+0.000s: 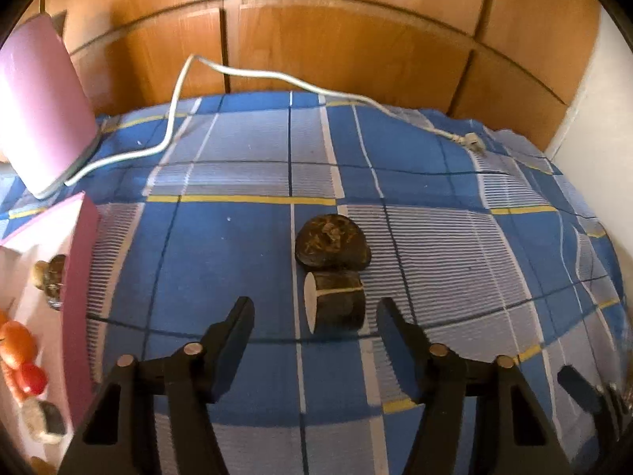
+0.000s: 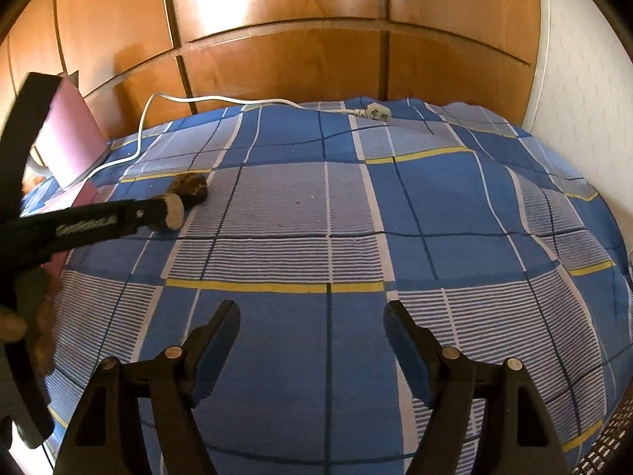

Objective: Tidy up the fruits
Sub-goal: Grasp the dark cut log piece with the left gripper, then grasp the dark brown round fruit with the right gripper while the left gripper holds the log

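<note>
A dark brown cylindrical fruit piece with a pale cut end (image 1: 335, 305) lies on its side just ahead of the left tool (image 1: 315, 318), level with the gap between its fingertips; the jaws stand apart and neither pad touches it. Touching it on the far side lies a dark brown rounded fruit half with a rough top (image 1: 331, 246). To the left of the left tool a pink-walled white box (image 1: 81, 277) holds an orange round fruit (image 1: 16, 343), a small red fruit (image 1: 32, 377) and brownish pieces, too blurred to name. The right tool (image 2: 312, 326) hangs open over bare cloth, holding nothing. Everything rests on a blue, white and yellow checked cloth (image 1: 237, 261) covering the surface. Farther off, a pink upright panel (image 1: 41, 107) stands at the left, and a white power cable with a plug (image 1: 253, 75) trails across the far edge. Behind are glossy orange-brown wooden cupboard doors (image 1: 348, 39) and a white wall (image 2: 585, 91).
</note>
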Tool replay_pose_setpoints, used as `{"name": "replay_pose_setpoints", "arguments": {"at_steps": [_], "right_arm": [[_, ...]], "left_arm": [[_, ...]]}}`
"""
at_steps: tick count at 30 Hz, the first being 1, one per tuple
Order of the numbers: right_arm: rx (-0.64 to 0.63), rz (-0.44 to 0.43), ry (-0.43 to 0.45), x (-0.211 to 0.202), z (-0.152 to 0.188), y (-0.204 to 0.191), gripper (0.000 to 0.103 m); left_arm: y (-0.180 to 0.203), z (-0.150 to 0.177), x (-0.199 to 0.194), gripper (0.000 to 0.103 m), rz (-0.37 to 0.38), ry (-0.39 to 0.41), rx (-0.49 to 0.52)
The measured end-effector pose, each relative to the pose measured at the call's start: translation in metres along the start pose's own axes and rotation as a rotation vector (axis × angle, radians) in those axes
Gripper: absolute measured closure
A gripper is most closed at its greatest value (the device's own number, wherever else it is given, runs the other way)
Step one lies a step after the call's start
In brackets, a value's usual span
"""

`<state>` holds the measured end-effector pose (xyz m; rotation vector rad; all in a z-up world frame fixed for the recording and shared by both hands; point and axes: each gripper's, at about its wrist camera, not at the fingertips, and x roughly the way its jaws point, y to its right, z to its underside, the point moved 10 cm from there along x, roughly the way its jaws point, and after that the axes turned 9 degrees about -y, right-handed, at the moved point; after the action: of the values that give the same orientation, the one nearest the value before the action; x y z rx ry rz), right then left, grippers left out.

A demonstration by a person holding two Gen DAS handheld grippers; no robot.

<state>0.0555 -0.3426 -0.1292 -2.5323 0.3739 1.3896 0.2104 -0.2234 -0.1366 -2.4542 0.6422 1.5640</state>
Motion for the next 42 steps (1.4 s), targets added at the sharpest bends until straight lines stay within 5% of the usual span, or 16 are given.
{"name": "replay_pose_setpoints", "arguments": {"at_steps": [1,2,18,33,42], "right_arm": [[0.000,-0.001,-0.003,0.001,0.000,0.000,0.027],[-0.002,-0.001,-0.006,0.002,0.001,0.000,0.027],[-0.040,-0.047,-0.011,0.000,-0.001,-0.015,0.027],[-0.161,-0.229,-0.053,-0.002,-0.042,-0.070,0.037],[-0.336,-0.244,-0.066,0.018,-0.076,-0.117,0.037]], "left_arm": [[0.002,0.001,0.004,0.070,0.017,-0.013,0.002],[0.006,0.001,0.004,0.075,0.051,-0.009,0.005],[-0.008,0.098,-0.040,0.076,0.019,0.064,0.056],[-0.012,0.103,-0.041,0.076,0.096,0.135,0.018],[-0.012,0.104,-0.041,0.076,0.119,0.155,0.014]]}}
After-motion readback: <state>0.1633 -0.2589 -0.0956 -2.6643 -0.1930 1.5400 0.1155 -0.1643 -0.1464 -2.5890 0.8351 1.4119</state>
